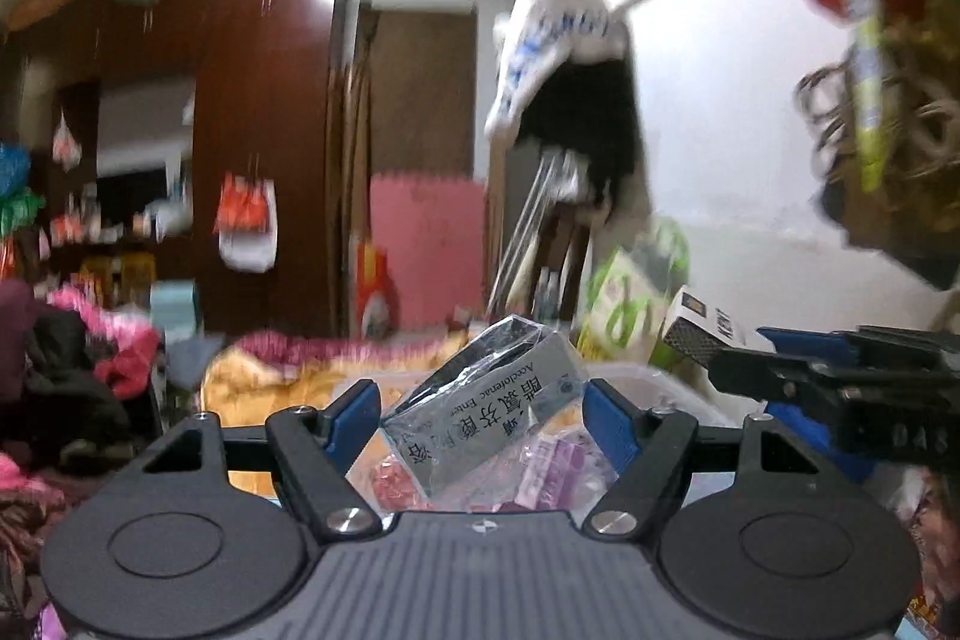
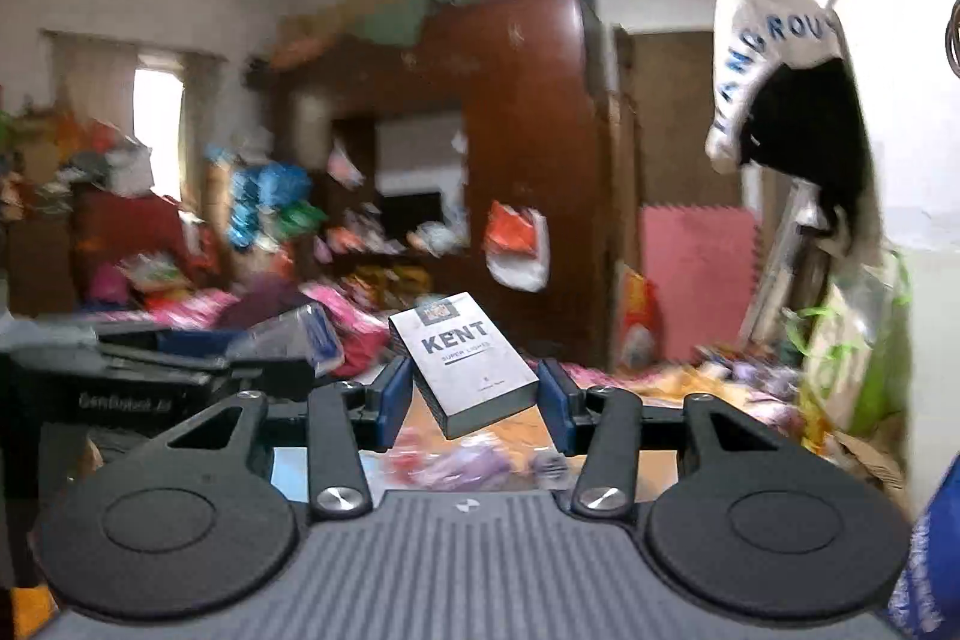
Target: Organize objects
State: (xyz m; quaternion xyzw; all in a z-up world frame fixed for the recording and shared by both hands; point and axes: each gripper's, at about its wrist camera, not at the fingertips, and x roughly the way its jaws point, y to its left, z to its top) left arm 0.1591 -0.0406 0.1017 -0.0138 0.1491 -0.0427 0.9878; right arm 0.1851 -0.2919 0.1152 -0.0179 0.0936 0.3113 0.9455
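Note:
My left gripper (image 1: 483, 415) is shut on a grey medicine box in a clear plastic bag (image 1: 480, 412), held tilted above a clear plastic bin (image 1: 672, 388). My right gripper (image 2: 474, 397) is shut on a white KENT cigarette pack (image 2: 465, 364), also lifted and tilted. The right gripper and its pack (image 1: 702, 325) show at the right of the left wrist view. The left gripper and its bagged box (image 2: 294, 337) show at the left of the right wrist view.
Pink and purple packets (image 1: 540, 478) lie in the bin below. A cluttered bed with an orange quilt (image 1: 264, 388) lies ahead. A brown wardrobe (image 2: 528, 160) and a pink foam mat (image 2: 696, 274) stand behind. Bags hang at the right wall (image 2: 774, 58).

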